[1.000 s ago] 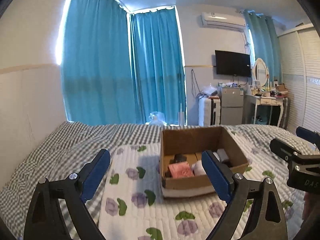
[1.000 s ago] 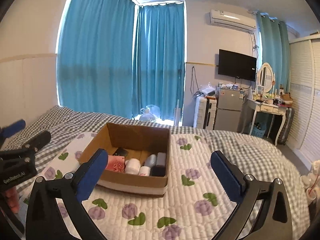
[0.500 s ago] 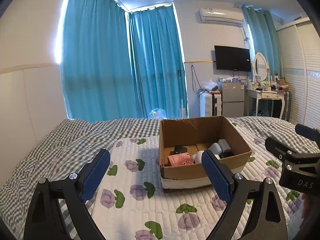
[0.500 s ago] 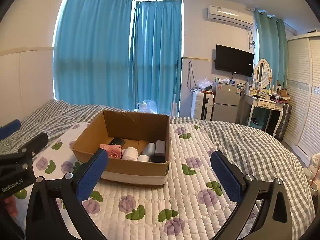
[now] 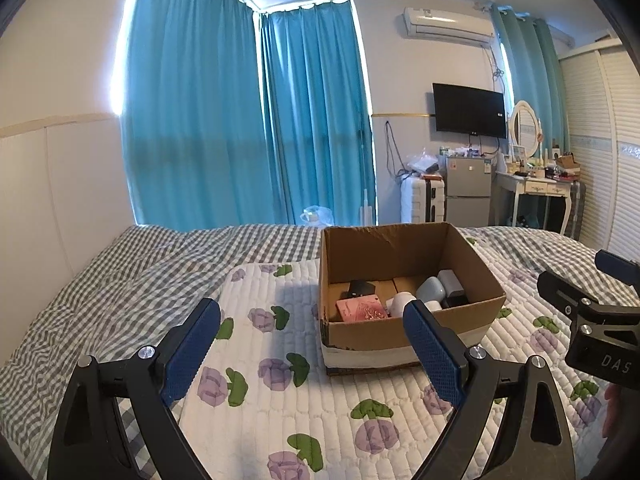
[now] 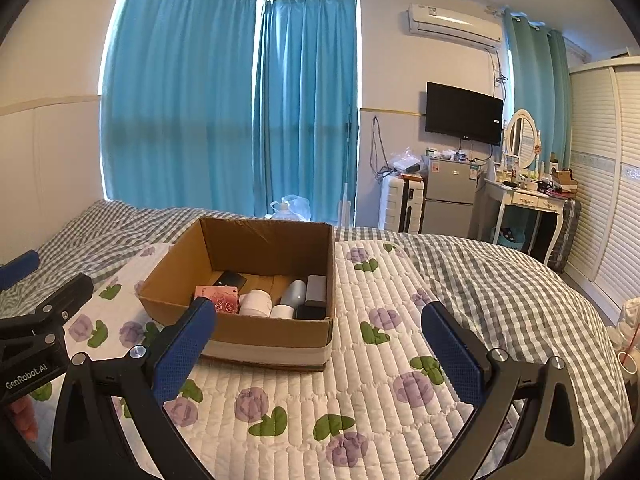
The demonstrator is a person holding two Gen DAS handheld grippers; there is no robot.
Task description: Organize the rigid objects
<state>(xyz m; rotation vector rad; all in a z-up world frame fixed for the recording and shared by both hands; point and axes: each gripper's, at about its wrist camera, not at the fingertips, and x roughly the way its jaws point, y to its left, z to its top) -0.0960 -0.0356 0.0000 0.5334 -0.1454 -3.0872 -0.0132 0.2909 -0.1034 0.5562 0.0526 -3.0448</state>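
An open cardboard box (image 5: 416,332) (image 6: 264,340) stands on the white floral quilt. Inside lie a pink card box (image 5: 362,310) (image 6: 218,295), a black item (image 5: 360,288) (image 6: 230,279), a white jar (image 5: 400,303) (image 6: 256,302), a pale blue bottle (image 5: 431,289) (image 6: 294,292) and a grey block (image 5: 451,280) (image 6: 316,289). My left gripper (image 5: 316,344) is open and empty, held back from the box's near left. My right gripper (image 6: 320,344) is open and empty, in front of the box's right corner. Each gripper shows at the edge of the other's view.
The floral quilt (image 5: 280,400) (image 6: 380,380) lies over a grey checked bedcover (image 5: 100,300) (image 6: 500,280). Blue curtains (image 5: 240,120), a suitcase (image 6: 402,204), a small fridge (image 6: 450,196), a dressing table (image 6: 528,200) and a wardrobe (image 6: 604,160) stand beyond the bed.
Both grippers have pulled back and risen slightly from the box, staying open. The box and its contents have not moved.
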